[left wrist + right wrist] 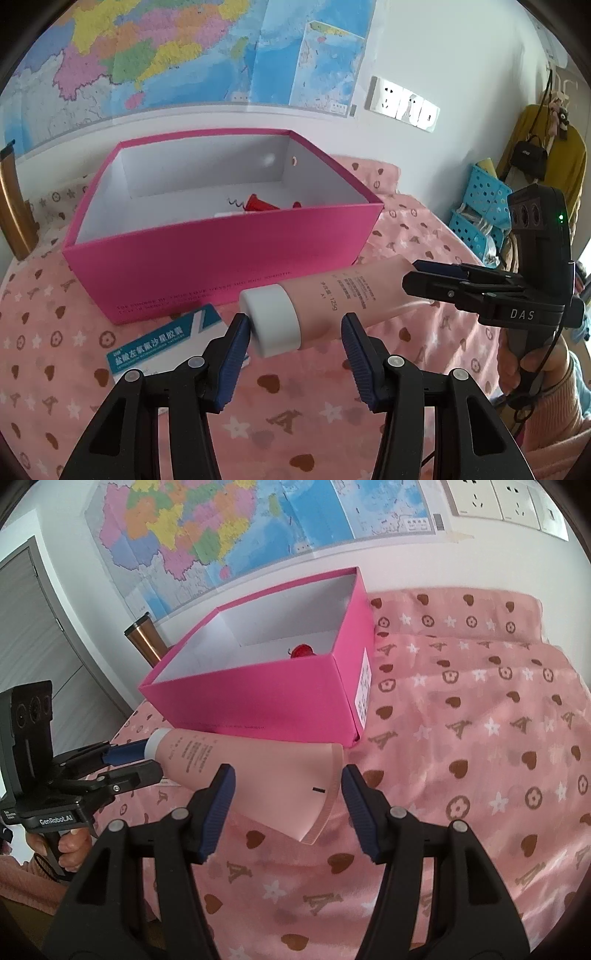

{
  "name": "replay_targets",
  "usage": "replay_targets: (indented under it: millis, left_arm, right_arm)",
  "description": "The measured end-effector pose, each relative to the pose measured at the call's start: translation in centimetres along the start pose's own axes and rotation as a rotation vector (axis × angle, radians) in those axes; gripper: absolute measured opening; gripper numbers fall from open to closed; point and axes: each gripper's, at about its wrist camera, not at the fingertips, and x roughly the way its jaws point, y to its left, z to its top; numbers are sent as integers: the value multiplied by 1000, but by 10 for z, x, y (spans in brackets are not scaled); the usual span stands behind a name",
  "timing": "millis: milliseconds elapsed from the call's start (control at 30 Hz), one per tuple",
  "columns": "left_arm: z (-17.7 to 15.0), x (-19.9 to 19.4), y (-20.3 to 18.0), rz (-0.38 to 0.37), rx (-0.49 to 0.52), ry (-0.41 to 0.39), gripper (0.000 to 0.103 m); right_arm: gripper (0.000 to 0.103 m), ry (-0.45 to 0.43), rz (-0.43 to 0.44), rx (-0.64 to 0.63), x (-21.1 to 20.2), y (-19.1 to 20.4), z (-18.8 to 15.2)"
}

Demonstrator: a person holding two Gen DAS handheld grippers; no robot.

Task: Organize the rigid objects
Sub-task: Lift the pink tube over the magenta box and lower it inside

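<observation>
A pink tube with a white cap (317, 310) lies on the pink bedspread in front of an open pink box (207, 254). My left gripper (293, 332) is open with its fingers on either side of the white cap. My right gripper (286, 790) is open around the tube's flat crimped end (280, 786). The right gripper also shows in the left wrist view (424, 277), at the tube's tail. The left gripper shows in the right wrist view (144, 760), at the cap. The box (280, 698) holds a red corkscrew (258, 204).
A blue and white medicine packet (159, 341) lies left of the tube against the box's front. A copper tumbler (146, 638) stands behind the box. Blue baskets (484, 199) stand at the far right. A map hangs on the wall.
</observation>
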Motion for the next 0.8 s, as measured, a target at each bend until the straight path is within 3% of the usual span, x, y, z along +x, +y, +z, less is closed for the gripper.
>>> replay_targets:
  millis: [800]
  left_arm:
    - [14,-12,1,19,12,-55,52]
  right_arm:
    - [62,-31,-1,-42,-2,7,19]
